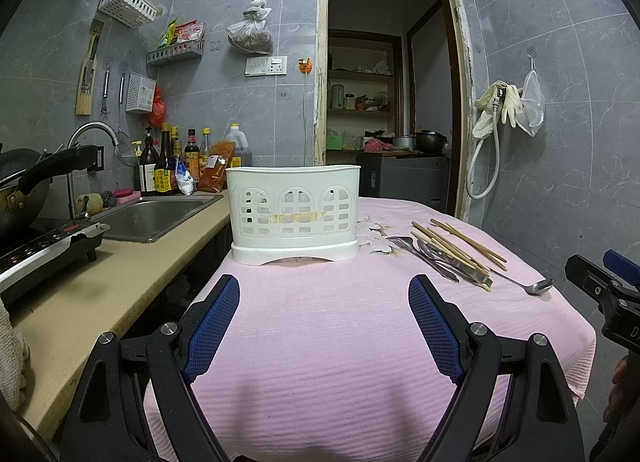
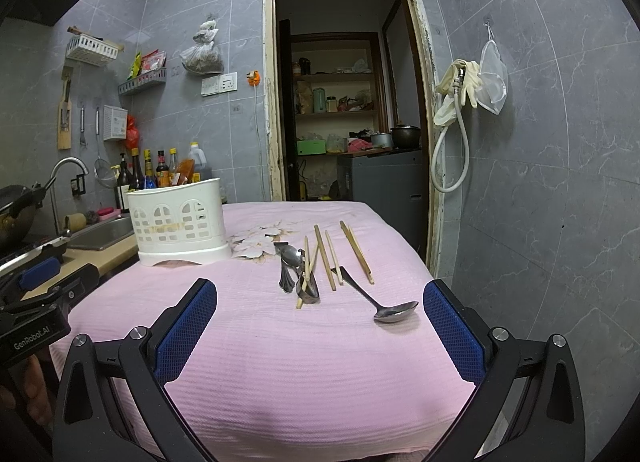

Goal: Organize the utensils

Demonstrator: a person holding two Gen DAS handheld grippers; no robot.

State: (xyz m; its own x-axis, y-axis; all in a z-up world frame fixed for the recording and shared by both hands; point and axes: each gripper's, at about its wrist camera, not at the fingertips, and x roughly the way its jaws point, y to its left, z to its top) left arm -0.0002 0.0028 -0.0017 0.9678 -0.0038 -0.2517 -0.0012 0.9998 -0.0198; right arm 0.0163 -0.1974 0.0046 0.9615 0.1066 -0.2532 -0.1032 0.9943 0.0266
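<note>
A white plastic utensil holder [image 1: 294, 213] stands upright at the far left of the pink-covered table [image 1: 320, 322]; it also shows in the right wrist view [image 2: 178, 221]. Right of it lie several wooden chopsticks [image 2: 330, 254], a pile of metal forks and spoons [image 2: 294, 266] and one metal spoon [image 2: 382, 304] nearest the front. My left gripper [image 1: 324, 290] is open and empty, facing the holder from the near side. My right gripper [image 2: 320, 296] is open and empty, short of the utensils, its fingers either side of them.
A beige counter [image 1: 100, 282] with a steel sink [image 1: 152, 217], an induction hob and a wok runs along the left. Sauce bottles [image 1: 172, 161] stand at the back of it. An open doorway [image 1: 384, 81] lies behind the table. A hose and gloves hang on the right wall.
</note>
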